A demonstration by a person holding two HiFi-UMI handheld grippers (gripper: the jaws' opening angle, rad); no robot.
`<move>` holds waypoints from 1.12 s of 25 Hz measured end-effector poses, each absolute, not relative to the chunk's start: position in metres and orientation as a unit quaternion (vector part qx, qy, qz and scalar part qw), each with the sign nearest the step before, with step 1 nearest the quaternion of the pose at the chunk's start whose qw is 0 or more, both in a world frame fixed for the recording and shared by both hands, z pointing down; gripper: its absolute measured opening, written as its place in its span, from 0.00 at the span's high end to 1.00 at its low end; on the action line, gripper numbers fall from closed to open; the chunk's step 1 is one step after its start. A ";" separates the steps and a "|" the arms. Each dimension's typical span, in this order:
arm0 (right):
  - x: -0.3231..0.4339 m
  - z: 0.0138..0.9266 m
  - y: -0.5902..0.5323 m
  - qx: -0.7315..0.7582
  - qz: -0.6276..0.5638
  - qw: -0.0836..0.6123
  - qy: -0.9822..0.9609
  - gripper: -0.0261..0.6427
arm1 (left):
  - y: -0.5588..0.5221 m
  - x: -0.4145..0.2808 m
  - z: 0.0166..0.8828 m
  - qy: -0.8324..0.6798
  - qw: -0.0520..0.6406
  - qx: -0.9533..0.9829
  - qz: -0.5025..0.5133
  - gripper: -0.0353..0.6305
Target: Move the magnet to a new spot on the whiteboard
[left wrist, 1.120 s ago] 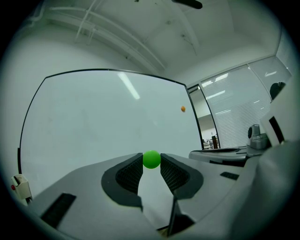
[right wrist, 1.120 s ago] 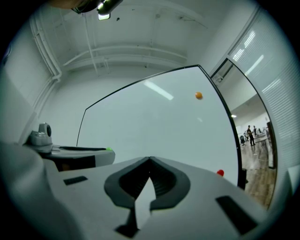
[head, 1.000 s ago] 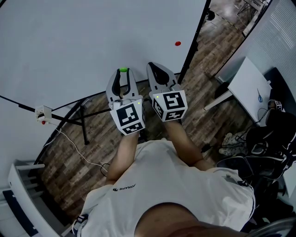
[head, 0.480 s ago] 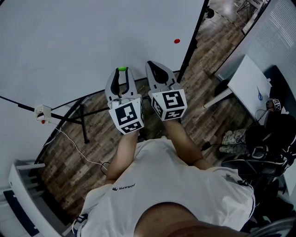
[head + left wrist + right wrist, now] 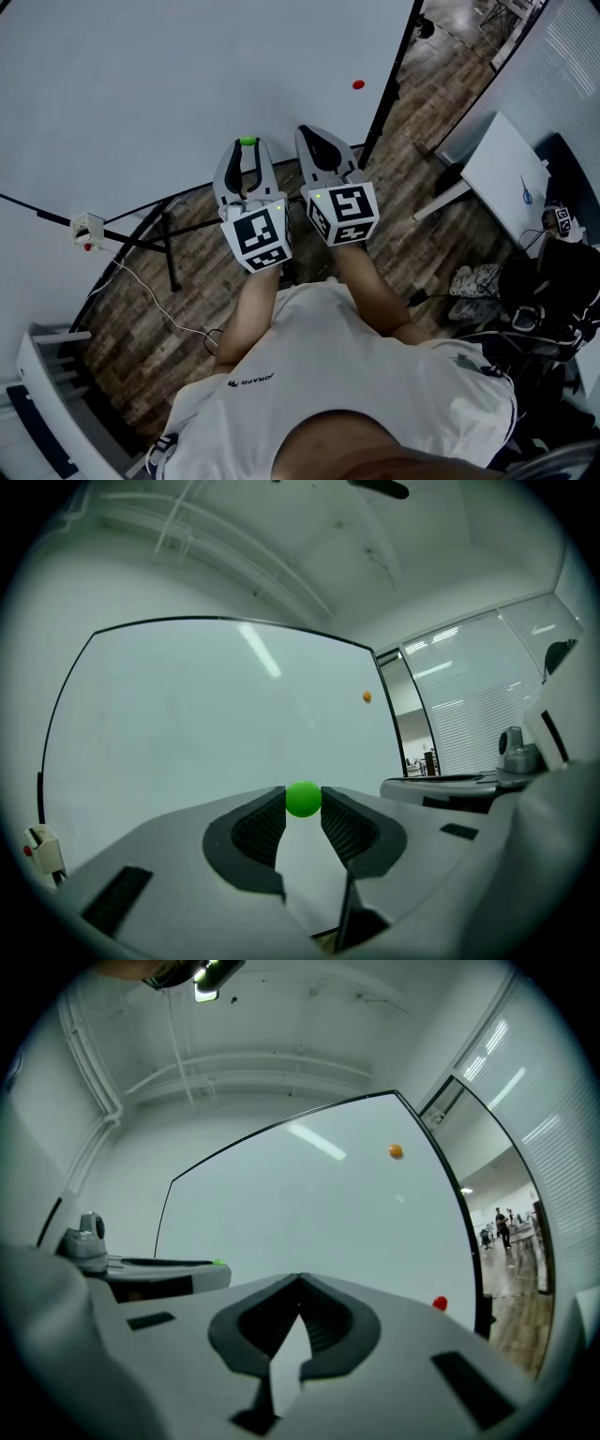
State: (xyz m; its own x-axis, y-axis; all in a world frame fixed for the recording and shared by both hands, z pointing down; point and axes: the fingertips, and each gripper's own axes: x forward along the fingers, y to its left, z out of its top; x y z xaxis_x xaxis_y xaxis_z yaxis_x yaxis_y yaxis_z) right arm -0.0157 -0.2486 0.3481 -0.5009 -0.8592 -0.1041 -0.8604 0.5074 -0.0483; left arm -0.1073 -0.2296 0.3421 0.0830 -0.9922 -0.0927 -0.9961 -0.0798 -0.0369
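Green magnet (image 5: pixel 303 799): pinched between the jaw tips of the left hand-held gripper (image 5: pixel 247 146), low on the whiteboard (image 5: pixel 187 84) near its bottom edge. I cannot tell whether it touches the board's face or sits just off it.
Left hand-held gripper: jaws closed on the magnet's two sides, pointing at the board.
Right hand-held gripper (image 5: pixel 300 1281): jaws pressed together with nothing between them, held just beside the left one and taking no part.
Other magnets: a red magnet (image 5: pixel 358 83) near the board's right edge and an orange magnet (image 5: pixel 396 1151) higher up, both well apart from the green one.
Done: the grasp looks secure.
Left: carry the magnet to a different bare patch of board, seat it flat, spread the jaws, and draw back.
Stage: early to middle by my judgement; no new spot is claimed yet.
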 end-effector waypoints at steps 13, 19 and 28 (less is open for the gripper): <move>-0.015 0.348 -0.249 -0.495 0.005 0.058 0.867 0.94 | -0.235 -0.108 0.345 0.679 0.039 -0.733 0.017 0.77; -0.014 0.350 -0.252 -0.495 0.004 0.057 0.867 0.94 | -0.241 -0.110 0.347 0.682 0.039 -0.730 0.015 0.77; -0.014 0.349 -0.254 -0.494 0.006 0.056 0.867 0.94 | -0.253 -0.116 0.350 0.685 0.041 -0.728 0.008 0.77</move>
State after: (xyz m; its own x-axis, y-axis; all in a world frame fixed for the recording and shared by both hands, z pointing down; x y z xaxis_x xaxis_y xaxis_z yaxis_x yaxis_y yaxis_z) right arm -0.0141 -0.2535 0.3486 -0.5052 -0.8568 -0.1038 -0.8581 0.5115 -0.0454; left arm -0.1158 -0.2535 0.3505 0.0619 -0.9958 -0.0680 -0.9971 -0.0587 -0.0477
